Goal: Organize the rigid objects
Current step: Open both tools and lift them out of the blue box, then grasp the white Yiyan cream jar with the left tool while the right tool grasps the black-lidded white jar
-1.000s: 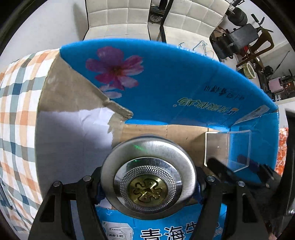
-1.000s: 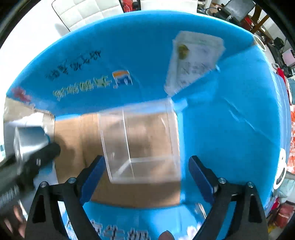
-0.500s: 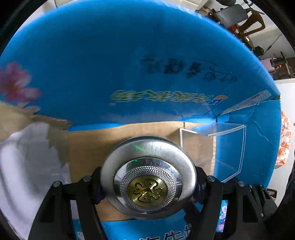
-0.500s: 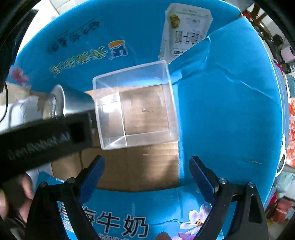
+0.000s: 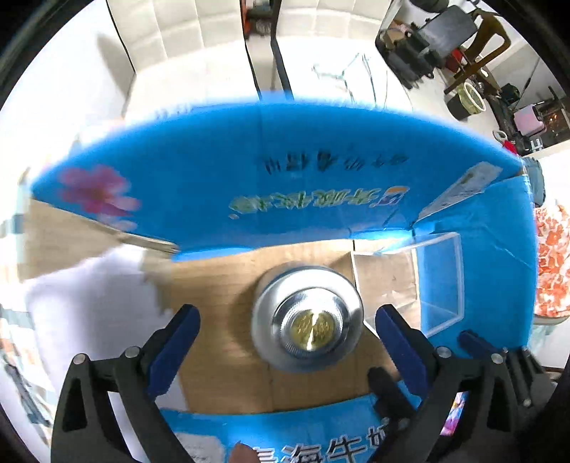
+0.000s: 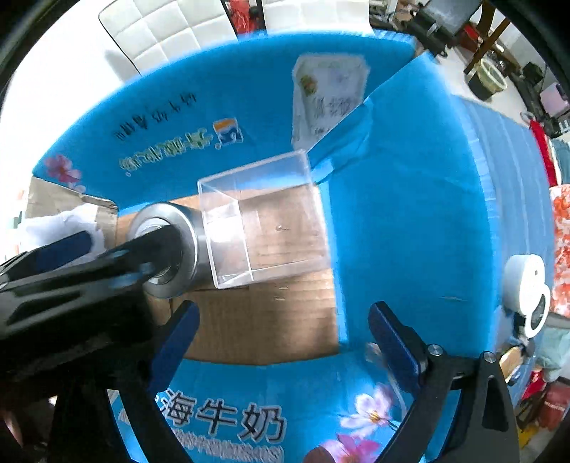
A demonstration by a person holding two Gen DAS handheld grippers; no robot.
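A silver metal canister with a gold emblem on its lid (image 5: 308, 322) stands on the brown floor of an open blue cardboard box (image 5: 285, 185). It also shows in the right wrist view (image 6: 167, 249). A clear plastic box (image 6: 263, 220) stands beside it in the box's far right corner, and shows in the left wrist view (image 5: 420, 281). My left gripper (image 5: 286, 334) is open above the canister, its jaws wide apart and clear of it. My right gripper (image 6: 281, 327) is open and empty above the box floor.
The box's blue flaps stand up on all sides, with Chinese print on the near flap (image 6: 231, 416). A white round device (image 6: 527, 292) sits outside the right flap. White chairs (image 5: 199, 32) stand behind. White paper (image 5: 82, 295) lies at the box's left end.
My left gripper has opened and let go of the canister, which now stands on the box floor. Both grippers have pulled back upward.
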